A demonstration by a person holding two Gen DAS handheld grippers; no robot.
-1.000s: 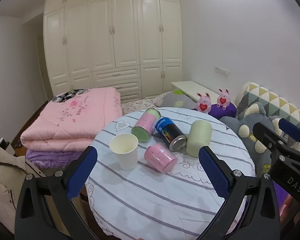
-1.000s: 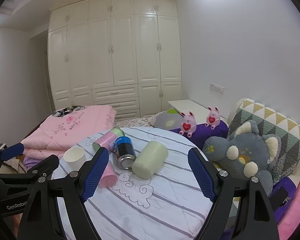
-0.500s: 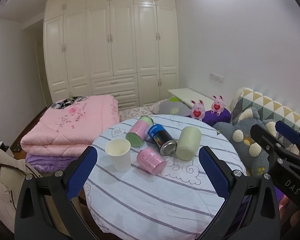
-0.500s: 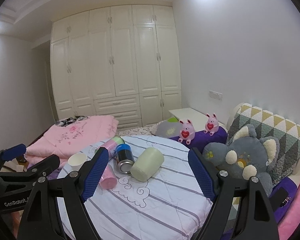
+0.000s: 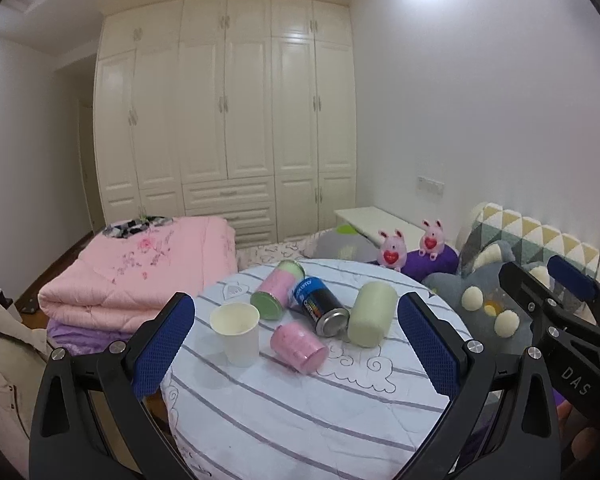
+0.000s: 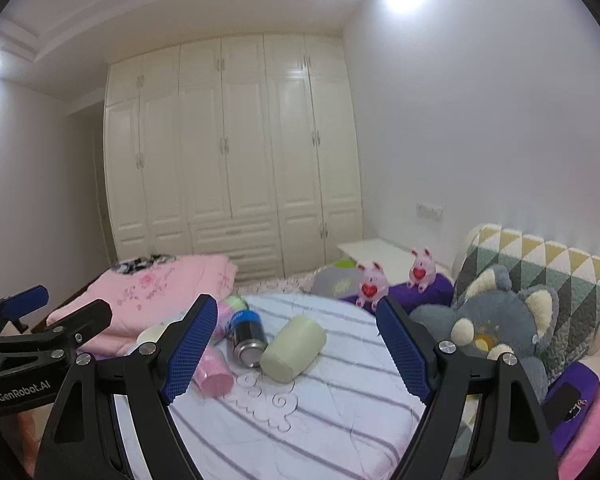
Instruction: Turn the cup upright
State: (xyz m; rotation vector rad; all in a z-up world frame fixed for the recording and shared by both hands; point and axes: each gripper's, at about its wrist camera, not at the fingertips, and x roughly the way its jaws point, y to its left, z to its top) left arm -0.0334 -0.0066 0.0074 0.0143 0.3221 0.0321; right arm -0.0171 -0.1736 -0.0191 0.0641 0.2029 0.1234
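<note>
A round table with a striped cloth (image 5: 284,412) holds several containers. A cream paper cup (image 5: 236,334) stands upright at the left. A pink cup (image 5: 298,346) lies on its side beside it. A pale green cup (image 5: 369,314) lies on its side at the right; it also shows in the right wrist view (image 6: 294,348). A blue can (image 5: 319,306) and a pink can with a green lid (image 5: 278,290) lie between them. My left gripper (image 5: 296,350) is open and empty, held back from the table. My right gripper (image 6: 296,352) is open and empty too.
A folded pink quilt (image 5: 140,276) lies left of the table. Grey plush toys (image 6: 495,328), two pink pig toys (image 5: 391,250) and a patterned cushion (image 6: 539,256) sit to the right. White wardrobes (image 5: 228,120) line the far wall.
Both grippers have pulled back and tilted upward, so the table sits lower and smaller in both views. The cups and cans have not moved. Both grippers stay open.
</note>
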